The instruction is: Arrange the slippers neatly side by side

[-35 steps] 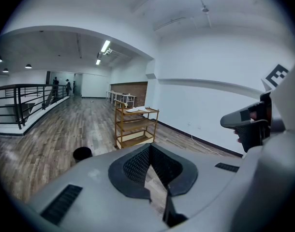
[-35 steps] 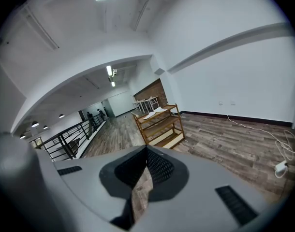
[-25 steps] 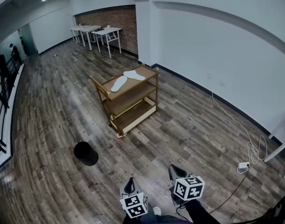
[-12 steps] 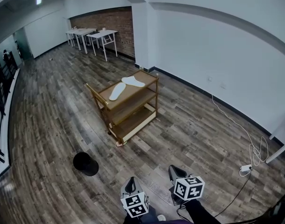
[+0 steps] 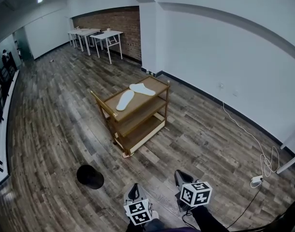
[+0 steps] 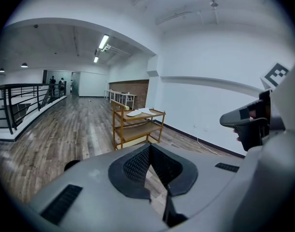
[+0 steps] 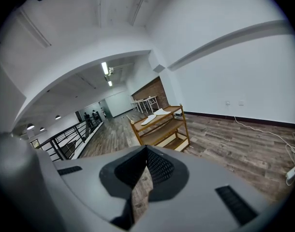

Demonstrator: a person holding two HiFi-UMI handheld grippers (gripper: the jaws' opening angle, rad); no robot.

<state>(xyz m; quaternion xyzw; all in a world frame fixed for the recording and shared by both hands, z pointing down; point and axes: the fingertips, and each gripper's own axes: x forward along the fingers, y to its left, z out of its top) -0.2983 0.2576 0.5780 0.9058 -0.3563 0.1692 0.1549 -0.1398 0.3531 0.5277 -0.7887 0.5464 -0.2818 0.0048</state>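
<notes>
Two white slippers lie apart on the top shelf of a wooden three-shelf cart (image 5: 156,111) in the middle of the room: one slipper (image 5: 125,100) points toward me, the other slipper (image 5: 142,89) lies crosswise behind it. Both show small in the left gripper view (image 6: 140,112) and the right gripper view (image 7: 155,114). My left gripper (image 5: 134,192) and right gripper (image 5: 182,178) are held low at the bottom of the head view, far short of the cart, both shut and empty. In each gripper view the jaws meet with nothing between them.
A black round object (image 5: 90,176) sits on the wood floor left of my path. A white cable and power strip (image 5: 258,180) lie by the right wall. White tables (image 5: 96,35) stand at the far brick wall. A black railing (image 6: 22,108) runs along the left.
The cart and the black object have drawn nearer and lower in the head view as I move forward. Both grippers keep their place in the view and stay shut.
</notes>
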